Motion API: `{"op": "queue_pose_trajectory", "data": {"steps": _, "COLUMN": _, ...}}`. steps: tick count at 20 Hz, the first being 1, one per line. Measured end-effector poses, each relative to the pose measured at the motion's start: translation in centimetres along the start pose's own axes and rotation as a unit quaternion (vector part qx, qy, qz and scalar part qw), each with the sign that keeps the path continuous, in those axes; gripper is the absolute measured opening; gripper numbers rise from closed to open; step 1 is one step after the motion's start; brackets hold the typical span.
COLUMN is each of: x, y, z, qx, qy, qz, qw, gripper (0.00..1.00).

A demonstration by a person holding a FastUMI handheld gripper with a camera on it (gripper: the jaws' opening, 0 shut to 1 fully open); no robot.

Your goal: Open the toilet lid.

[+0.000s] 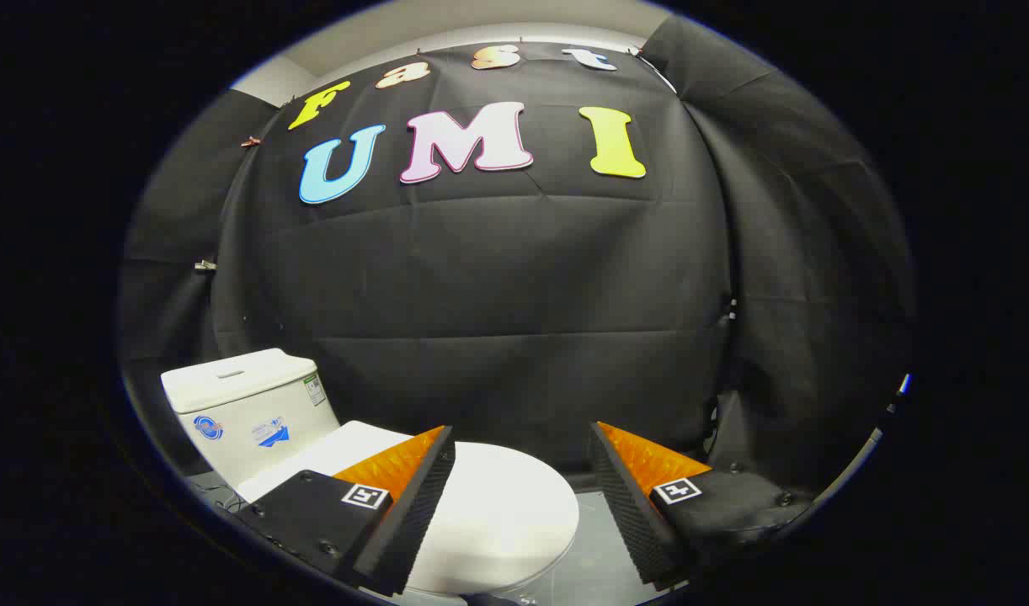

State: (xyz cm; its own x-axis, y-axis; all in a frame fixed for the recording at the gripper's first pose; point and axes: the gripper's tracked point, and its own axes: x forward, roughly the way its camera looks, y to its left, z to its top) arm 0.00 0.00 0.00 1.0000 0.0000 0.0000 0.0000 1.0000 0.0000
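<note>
A white toilet stands low on the floor with its lid lying flat and closed. Its white tank with stickers on the front rises behind it, off to the left of the fingers. My gripper hovers above the lid, open, with a wide gap between its two fingers. The front half of the lid lies between and just below the fingers. Nothing is held. The left finger hides part of the lid's near left side.
A black cloth wall hangs close behind the toilet and wraps round both sides. A strip of grey floor runs to the right of the bowl, below the right finger. Cables lie on the floor by the tank's base.
</note>
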Motion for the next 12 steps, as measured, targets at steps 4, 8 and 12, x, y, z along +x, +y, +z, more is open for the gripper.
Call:
{"op": "queue_pose_trajectory", "data": {"steps": 4, "x": -0.02, "y": -0.06, "z": 0.24, "qx": -0.002, "qy": -0.004, "qz": -0.001, "qw": 1.000, "gripper": 0.98}}
{"op": "queue_pose_trajectory", "data": {"steps": 8, "x": -0.01, "y": -0.01, "z": 0.27, "qx": -0.003, "qy": -0.005, "qz": 0.000, "qw": 1.000, "gripper": 0.98}}
{"op": "queue_pose_trajectory", "data": {"steps": 12, "x": 0.00, "y": -0.02, "z": 0.22, "qx": -0.004, "qy": -0.004, "qz": 0.000, "qw": 1.000, "gripper": 0.98}}
